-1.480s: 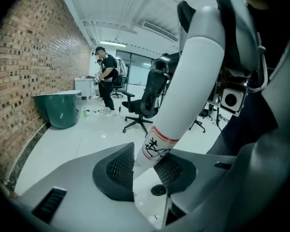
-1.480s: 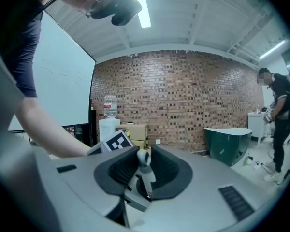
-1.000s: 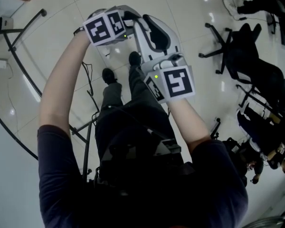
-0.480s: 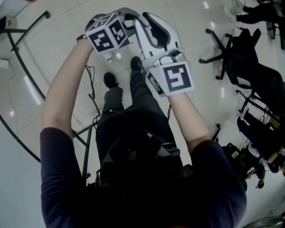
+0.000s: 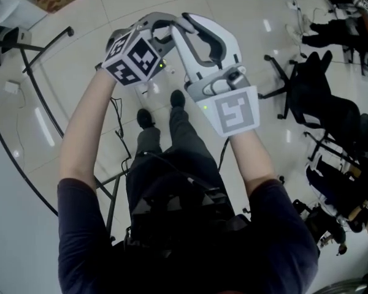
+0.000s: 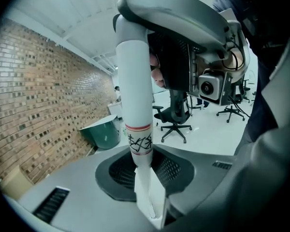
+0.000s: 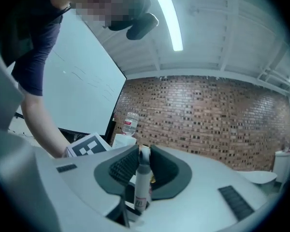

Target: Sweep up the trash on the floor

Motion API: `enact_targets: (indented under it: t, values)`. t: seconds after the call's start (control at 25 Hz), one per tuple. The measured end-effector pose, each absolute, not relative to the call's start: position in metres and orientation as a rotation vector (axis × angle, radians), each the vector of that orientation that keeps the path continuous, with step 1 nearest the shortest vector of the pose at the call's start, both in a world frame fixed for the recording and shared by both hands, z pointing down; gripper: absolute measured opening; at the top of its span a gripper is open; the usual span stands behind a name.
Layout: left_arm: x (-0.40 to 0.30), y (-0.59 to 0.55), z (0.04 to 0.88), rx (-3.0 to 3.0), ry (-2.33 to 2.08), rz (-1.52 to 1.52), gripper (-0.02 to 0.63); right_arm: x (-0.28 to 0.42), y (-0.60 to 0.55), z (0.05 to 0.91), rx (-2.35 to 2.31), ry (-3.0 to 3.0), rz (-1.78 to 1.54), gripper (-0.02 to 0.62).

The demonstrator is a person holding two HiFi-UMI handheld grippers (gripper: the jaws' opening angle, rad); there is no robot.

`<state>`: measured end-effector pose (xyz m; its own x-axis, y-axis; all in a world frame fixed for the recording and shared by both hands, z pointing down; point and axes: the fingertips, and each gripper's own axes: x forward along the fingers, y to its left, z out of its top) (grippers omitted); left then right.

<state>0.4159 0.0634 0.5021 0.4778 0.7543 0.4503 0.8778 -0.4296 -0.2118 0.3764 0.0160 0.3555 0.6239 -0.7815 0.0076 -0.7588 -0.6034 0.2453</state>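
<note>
Presently: two grippers clamped on one white round pole with a red band (image 6: 134,86), held out ahead of the chest.
Left gripper (image 6: 145,175), jaws having just been closing, pinches the pole below its band, and the pole rises toward twelve o'clock. Right gripper (image 7: 142,170) grips what looks like the same pole, seen end-on, probably a two-handed broom hold for sweeping. Pole smooth and matte; pads (image 6: 121,170) dark and ribbed. Trash cannot be made out on the glossy pale tiled floor (image 5: 245,5).
</note>
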Motion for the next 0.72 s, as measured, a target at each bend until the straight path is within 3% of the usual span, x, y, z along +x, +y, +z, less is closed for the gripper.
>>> enact_targets:
  t: [0.32, 0.72]
  values:
    - [0.402, 0.035, 0.412, -2.509, -1.195, -0.289, 0.081, 0.348, -0.009, 0.273, 2.525, -1.301, -0.38, 0.087]
    - [0.328, 0.03, 0.324, -2.539, -1.215, -0.169, 0.078, 0.277, 0.001, 0.192, 2.411, -1.499, -0.508, 0.109]
